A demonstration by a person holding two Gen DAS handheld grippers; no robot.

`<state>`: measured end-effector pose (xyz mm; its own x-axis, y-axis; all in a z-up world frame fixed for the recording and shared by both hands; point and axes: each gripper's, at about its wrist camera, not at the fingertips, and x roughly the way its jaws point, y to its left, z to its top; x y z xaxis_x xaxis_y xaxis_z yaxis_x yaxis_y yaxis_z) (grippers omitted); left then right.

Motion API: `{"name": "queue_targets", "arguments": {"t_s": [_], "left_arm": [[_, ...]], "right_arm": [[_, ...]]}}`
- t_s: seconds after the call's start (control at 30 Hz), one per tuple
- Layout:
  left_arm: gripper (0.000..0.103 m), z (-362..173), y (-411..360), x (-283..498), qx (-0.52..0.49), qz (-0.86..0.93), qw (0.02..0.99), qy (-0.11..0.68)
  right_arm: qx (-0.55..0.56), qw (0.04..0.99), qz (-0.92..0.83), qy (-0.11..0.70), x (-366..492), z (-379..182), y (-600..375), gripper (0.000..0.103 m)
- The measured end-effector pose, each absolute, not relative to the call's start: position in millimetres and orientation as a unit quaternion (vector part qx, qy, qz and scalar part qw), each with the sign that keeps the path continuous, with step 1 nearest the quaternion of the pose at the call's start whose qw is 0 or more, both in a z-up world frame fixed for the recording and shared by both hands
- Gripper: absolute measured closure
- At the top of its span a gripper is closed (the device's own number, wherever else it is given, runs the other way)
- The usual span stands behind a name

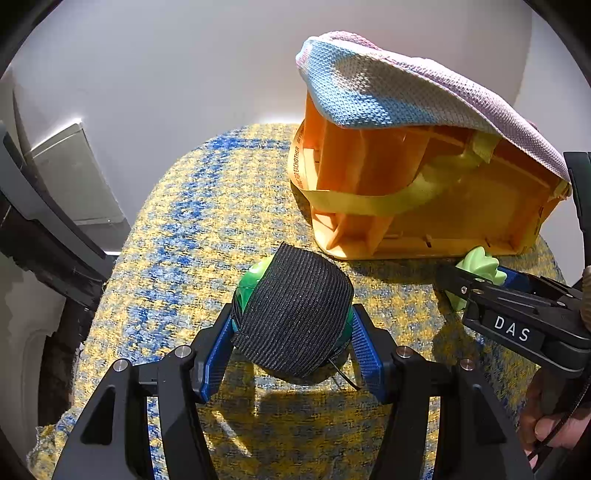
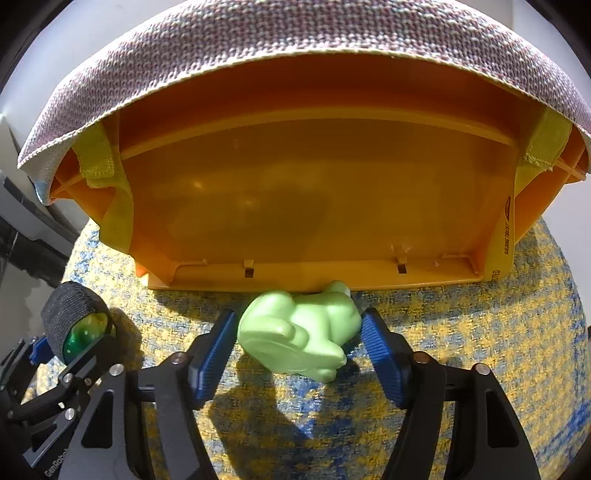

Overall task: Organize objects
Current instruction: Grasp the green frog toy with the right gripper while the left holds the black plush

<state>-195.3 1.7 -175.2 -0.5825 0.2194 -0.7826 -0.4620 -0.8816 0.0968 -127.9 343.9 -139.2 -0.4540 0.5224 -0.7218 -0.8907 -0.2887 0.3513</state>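
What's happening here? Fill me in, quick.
A person is organizing objects on a yellow-and-blue woven mat, with a hand-held gripper in each hand. The left hand-held gripper grips a green ball wrapped in a black band. The right hand-held gripper brackets a light green toy lying by an orange bin; contact is unclear. The bin lies on its side, with a knitted cloth draped over it.

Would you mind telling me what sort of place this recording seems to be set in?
Probably a home, perhaps a child's room. A yellow-and-blue woven cover lies over a rounded surface, an orange plastic bin rests on it under a knitted cloth, and a light green toy sits beside the bin.
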Motion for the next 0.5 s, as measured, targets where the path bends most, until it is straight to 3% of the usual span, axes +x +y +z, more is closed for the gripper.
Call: {"name": "queue_targets", "arguments": {"t_s": [0.5], "left_arm": [[0.043, -160.2, 7.2, -180.4, -0.407, 0.879, 0.2, 0.15]], "right_arm": [[-0.243, 0.464, 0.77, 0.365, -111.0, -123.5, 326.5, 0.039]]}}
